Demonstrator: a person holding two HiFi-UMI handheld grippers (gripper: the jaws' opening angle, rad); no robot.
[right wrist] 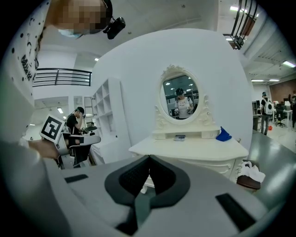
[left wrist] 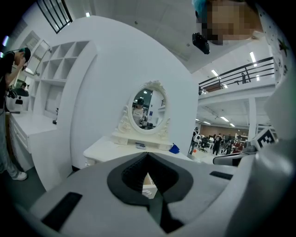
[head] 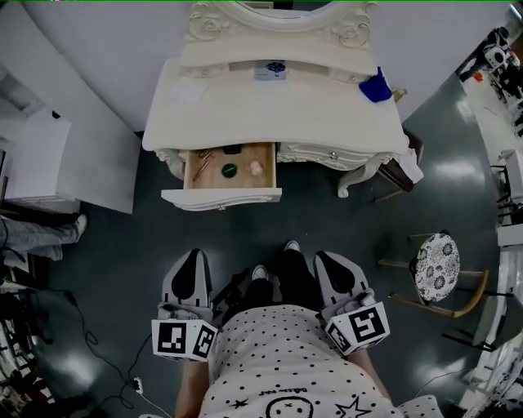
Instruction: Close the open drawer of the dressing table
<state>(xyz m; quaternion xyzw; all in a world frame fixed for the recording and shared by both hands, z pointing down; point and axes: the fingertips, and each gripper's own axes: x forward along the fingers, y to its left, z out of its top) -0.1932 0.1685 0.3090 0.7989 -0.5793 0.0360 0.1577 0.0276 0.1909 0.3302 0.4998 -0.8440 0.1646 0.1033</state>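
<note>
Facing open drawer of dressing table, reach step; left gripper, right gripper both closed, empty; next push drawer front inward.

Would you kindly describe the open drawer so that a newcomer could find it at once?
Find the cream dressing table with the oval mirror. Under its top, at the left in the head view, one drawer stands pulled out, with small items lying on its wooden floor. The neighbouring drawer to its right is shut.
</note>
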